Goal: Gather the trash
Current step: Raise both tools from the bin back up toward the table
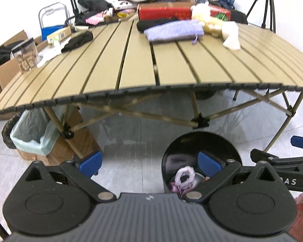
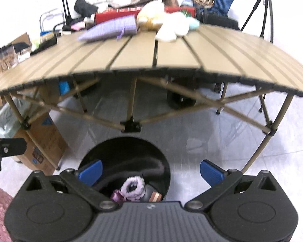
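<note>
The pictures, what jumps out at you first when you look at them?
The big tan slatted table fills the middle, with a purple pouch and soft cream toys piled at its far side. On the floor in front stands a round black bin with a fluffy lilac scrunchie inside. The left gripper and right gripper hang open and empty near it.
</note>
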